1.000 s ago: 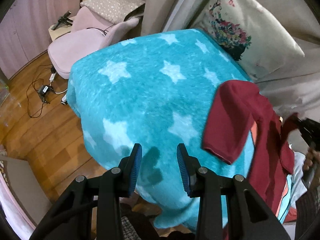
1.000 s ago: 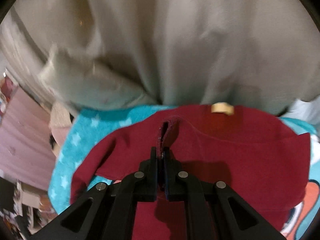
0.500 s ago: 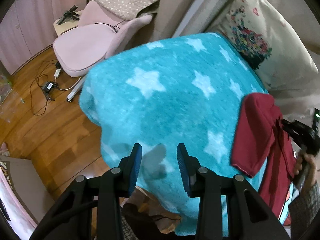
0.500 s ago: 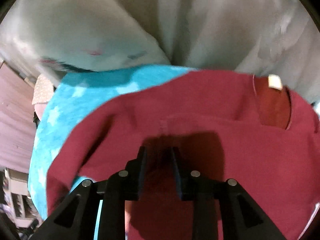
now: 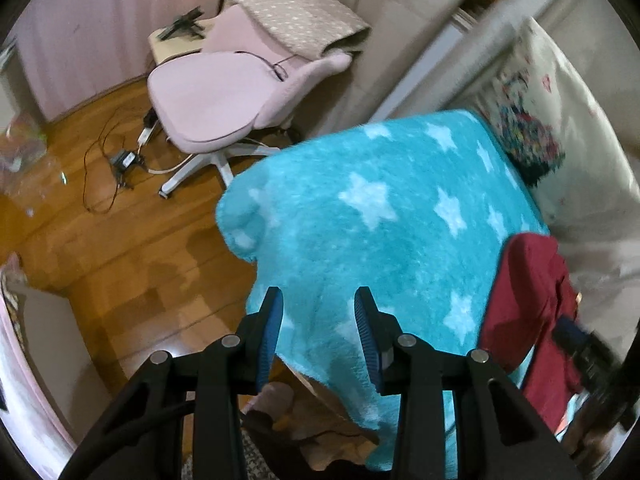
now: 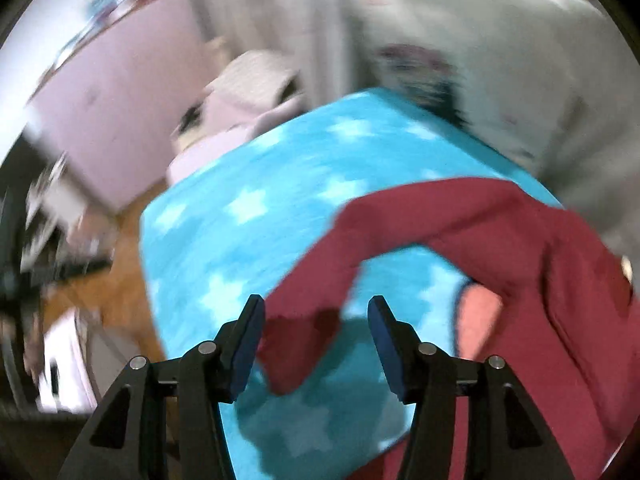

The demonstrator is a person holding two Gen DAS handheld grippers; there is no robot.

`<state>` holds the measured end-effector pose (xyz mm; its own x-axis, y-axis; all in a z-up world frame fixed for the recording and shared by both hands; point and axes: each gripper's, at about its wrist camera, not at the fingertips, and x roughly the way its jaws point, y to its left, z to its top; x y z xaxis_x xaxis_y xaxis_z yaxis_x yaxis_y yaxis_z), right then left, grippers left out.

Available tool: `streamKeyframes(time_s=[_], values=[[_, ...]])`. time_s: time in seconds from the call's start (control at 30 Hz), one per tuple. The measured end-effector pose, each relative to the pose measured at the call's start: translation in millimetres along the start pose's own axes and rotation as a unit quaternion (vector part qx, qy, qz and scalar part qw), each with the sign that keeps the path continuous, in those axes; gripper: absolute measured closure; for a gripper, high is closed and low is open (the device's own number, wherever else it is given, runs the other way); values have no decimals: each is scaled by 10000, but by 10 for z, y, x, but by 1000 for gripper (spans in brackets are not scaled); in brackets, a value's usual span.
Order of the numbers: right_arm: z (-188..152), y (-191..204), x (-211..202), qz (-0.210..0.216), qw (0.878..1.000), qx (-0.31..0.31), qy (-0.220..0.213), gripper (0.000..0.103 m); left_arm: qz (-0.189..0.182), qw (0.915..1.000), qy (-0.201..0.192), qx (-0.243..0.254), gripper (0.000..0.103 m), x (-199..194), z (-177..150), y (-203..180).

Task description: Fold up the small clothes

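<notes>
- Since a second ago the right hand-held gripper (image 6: 316, 332) has let go of the red shirt (image 6: 520, 248) it was pinching and has swung away; its view is now blurred with motion
- Its jaws stand wide apart and hold nothing, though a sleeve end (image 6: 304, 344) of the shirt shows between them, lying lower on the blanket as far as I can judge
- Over the same second the left hand-held gripper (image 5: 318, 336) has kept its jaws wide and empty while turning left, so more of the wooden floor (image 5: 120, 248) and the pink chair (image 5: 216, 96) shows
- Lying on the right part of the blue star blanket (image 5: 380, 208), the shirt is bunched, with one sleeve stretched toward the middle; a printed pillow (image 5: 532, 136) sits behind it
- Judging by the rumpled cloth, the fold is barely begun: the shirt has been dropped in place but not spread flat
- Left to do, as I read it: smooth the body, bring both sleeves in, then fold it over
</notes>
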<state>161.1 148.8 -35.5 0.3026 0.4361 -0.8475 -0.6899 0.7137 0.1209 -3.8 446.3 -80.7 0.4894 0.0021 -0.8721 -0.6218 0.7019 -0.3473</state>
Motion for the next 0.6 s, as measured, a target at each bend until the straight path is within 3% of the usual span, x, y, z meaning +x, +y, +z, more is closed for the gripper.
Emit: streamKeyframes(time_s=[0.17,0.4,0.53,0.57,0.6], values=[[-141,290,211,-183,9958,-856,276,45,80,9999,-24,-140,63,21,-75,138],[-218,501,531,-557,9862,-1469,529,45,-49,9996,146,-236,63,123,-159,215],[-278,660,752,-636,9745,-2003,790,33,-152,9994,240,-187,63,194,-150,179],[-319,684,835,-688,9700,-2167,863,33,-166,9994,250,-154,63,206,-145,154],[-316,678,811,-630,9720,-2146,724,41,-174,9994,256,-121,63,209,-142,138]])
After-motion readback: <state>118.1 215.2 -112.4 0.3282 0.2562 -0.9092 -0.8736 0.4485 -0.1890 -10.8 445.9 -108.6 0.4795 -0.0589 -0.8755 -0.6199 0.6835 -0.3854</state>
